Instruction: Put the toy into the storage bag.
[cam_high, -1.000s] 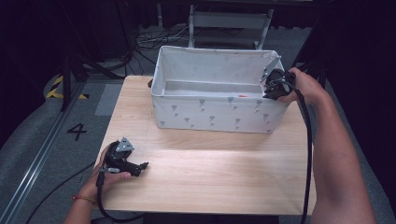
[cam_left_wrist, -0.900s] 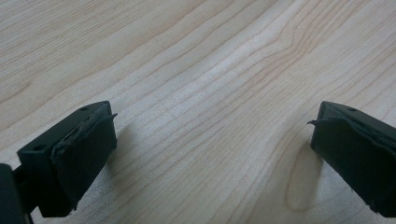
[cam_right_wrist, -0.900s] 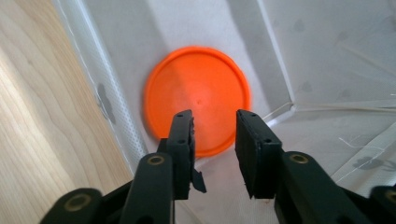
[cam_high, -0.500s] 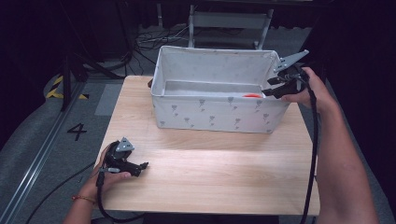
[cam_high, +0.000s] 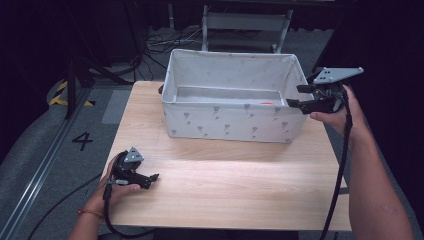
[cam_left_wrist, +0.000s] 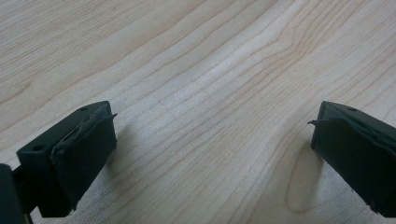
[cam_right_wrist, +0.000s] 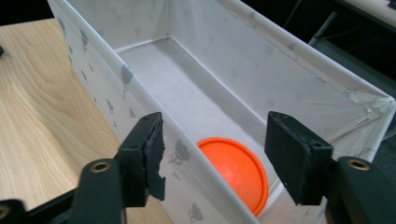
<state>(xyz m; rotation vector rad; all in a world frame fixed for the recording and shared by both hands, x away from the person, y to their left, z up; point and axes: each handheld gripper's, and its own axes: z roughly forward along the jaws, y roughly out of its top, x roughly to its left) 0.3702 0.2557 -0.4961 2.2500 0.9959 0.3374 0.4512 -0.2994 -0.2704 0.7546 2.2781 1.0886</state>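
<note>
The right gripper view is showing an orange disc (cam_right_wrist: 236, 170) lying flat on the floor of the white fabric bin (cam_right_wrist: 196, 88), at the end nearest the right gripper (cam_right_wrist: 215, 161) and just beyond its spread, empty jaws; from the high view only a thin orange sliver (cam_high: 266, 103) is peeking over the bin's (cam_high: 232, 120) front wall. The left gripper view is looking closely at bare wooden table (cam_left_wrist: 196, 93) between the left gripper's (cam_left_wrist: 210, 144) wide-apart jaws, holding nothing. In the high view the left gripper (cam_high: 152, 176) is resting on the table (cam_high: 225, 190) near the person's edge, well apart from the bin. Compared with half a second ago, the right gripper (cam_high: 295, 96) is sitting slightly farther out past the bin's right end, while the left one is staying put
</note>
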